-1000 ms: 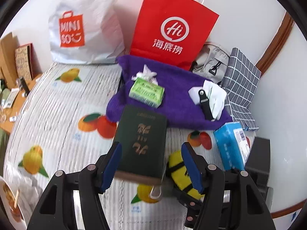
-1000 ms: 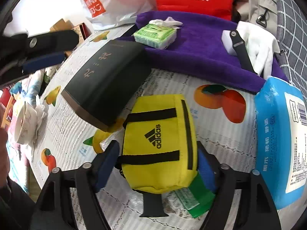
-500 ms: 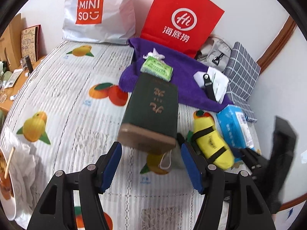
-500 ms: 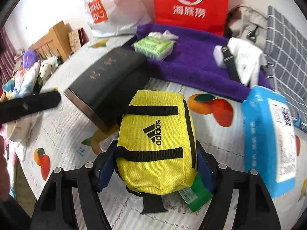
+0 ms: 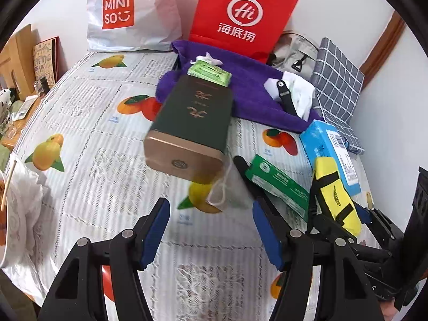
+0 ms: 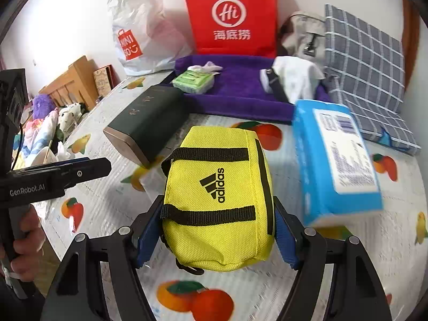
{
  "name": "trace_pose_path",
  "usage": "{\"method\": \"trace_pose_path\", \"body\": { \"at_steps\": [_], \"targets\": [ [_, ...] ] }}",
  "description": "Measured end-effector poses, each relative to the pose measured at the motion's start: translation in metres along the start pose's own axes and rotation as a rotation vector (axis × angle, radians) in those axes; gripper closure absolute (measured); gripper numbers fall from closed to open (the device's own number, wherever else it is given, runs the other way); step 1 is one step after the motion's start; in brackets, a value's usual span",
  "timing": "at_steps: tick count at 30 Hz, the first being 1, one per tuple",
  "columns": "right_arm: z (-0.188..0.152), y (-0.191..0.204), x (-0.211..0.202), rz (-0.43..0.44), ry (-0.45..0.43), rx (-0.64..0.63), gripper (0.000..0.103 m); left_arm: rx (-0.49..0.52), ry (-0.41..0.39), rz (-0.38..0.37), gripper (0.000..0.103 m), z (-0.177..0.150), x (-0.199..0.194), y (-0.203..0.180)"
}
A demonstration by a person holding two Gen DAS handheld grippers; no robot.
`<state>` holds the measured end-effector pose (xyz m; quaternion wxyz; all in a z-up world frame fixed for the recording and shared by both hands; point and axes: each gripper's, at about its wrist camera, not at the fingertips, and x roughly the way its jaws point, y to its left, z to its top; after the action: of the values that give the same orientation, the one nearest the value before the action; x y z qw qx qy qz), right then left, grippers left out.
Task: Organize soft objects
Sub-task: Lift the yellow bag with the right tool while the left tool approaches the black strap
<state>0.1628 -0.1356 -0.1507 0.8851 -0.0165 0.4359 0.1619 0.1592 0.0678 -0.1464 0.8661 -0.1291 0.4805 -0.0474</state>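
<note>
My right gripper (image 6: 216, 230) is shut on a yellow Adidas pouch (image 6: 218, 198) and holds it lifted above the table; the pouch also shows in the left wrist view (image 5: 335, 195). My left gripper (image 5: 210, 227) is open and empty above the fruit-print tablecloth (image 5: 80, 123), short of a dark green box (image 5: 192, 123). A purple towel (image 5: 251, 91) at the back carries a green tissue pack (image 5: 210, 72) and a white cloth (image 5: 299, 93). A blue wipes pack (image 6: 334, 157) lies right of the pouch.
A red paper bag (image 5: 240, 16) and a white Miniso bag (image 5: 128, 13) stand against the wall. A grey checked cushion (image 6: 366, 75) lies at the right. A green flat packet (image 5: 278, 184) and a face mask (image 5: 224, 187) lie near the box. A bowl (image 5: 5, 208) sits at left.
My right gripper has lifted the yellow pouch off the table, uncovering the green packet. My left gripper has pulled back from the dark green box.
</note>
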Motion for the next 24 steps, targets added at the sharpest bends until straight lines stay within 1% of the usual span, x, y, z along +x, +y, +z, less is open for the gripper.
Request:
{"method": "trace_pose_path", "body": {
  "at_steps": [3, 13, 17, 20, 22, 24],
  "targets": [
    [-0.009, -0.006, -0.008, -0.002, -0.023, 0.013, 0.029, 0.021, -0.005, -0.017, 0.041, -0.006, -0.004, -0.010],
    [-0.030, -0.028, -0.027, 0.006, -0.071, 0.102, 0.029, 0.054, 0.017, 0.053, 0.041, -0.017, -0.009, -0.028],
    [-0.037, -0.038, -0.035, 0.013, -0.087, 0.135, 0.029, 0.055, 0.031, 0.035, 0.041, -0.022, -0.007, -0.033],
    [-0.043, -0.043, -0.042, 0.016, -0.090, 0.141, 0.029, 0.033, 0.016, 0.004, 0.041, -0.025, -0.007, -0.036],
    [-0.046, -0.045, -0.046, 0.013, -0.087, 0.142, 0.029, 0.032, 0.006, -0.002, 0.041, -0.027, -0.007, -0.040],
    [-0.049, -0.050, -0.050, 0.003, -0.092, 0.145, 0.029, 0.029, 0.012, -0.001, 0.041, -0.029, -0.004, -0.043]
  ]
}}
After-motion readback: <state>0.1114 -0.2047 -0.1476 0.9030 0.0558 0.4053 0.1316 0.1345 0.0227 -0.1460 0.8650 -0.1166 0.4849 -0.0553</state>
